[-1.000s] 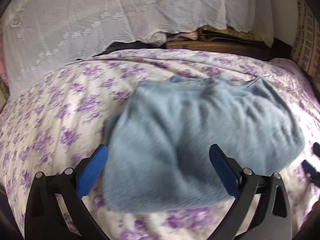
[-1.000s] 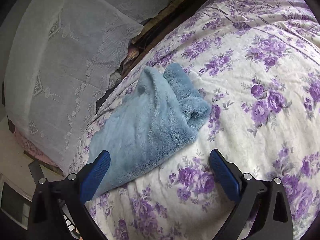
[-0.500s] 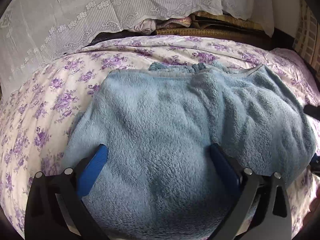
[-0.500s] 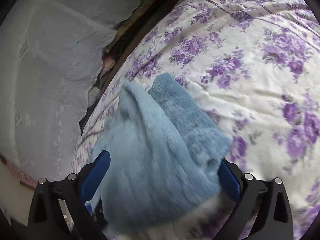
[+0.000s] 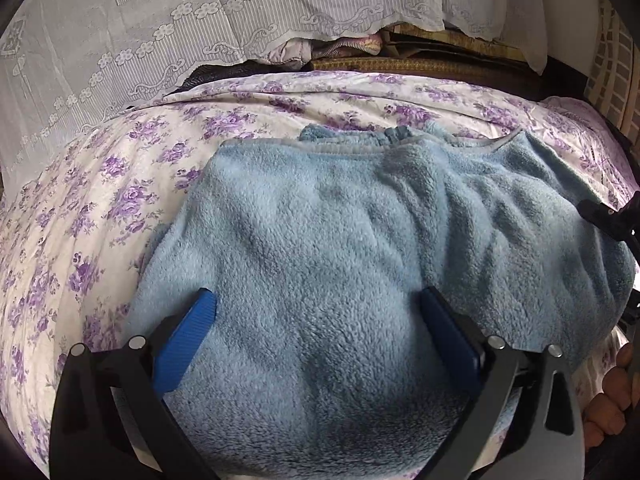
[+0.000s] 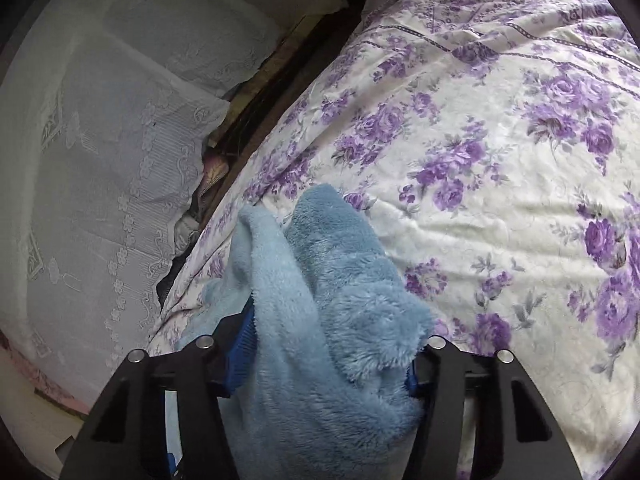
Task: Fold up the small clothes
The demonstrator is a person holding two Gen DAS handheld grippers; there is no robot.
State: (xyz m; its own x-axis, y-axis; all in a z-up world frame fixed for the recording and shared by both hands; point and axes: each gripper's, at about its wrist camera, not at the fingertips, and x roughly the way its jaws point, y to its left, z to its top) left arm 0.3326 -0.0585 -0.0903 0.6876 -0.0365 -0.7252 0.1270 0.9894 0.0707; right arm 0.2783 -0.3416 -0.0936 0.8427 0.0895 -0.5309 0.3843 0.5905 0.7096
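A light blue fleece garment [image 5: 340, 248] lies folded on the purple-flowered bedspread [image 5: 100, 208]. My left gripper [image 5: 320, 336] is open, its blue pads spread wide with the near edge of the fleece between them. My right gripper [image 6: 328, 344] has closed in on a thick bunch of the same fleece [image 6: 320, 280], which fills the gap between the pads and stands up in two folds. The right gripper's black frame [image 5: 608, 216] shows at the right edge of the left wrist view.
A white lace curtain [image 5: 200, 20] hangs behind the bed, also on the left in the right wrist view [image 6: 100, 160]. A dark gap with stacked things [image 5: 400, 60] runs along the bed's far edge. Bare bedspread [image 6: 500, 160] stretches to the right of the fleece.
Both grippers moved in onto the fleece. The left pads now straddle its near edge. The right pads went from wide open beside it to closed on a bunch of it.
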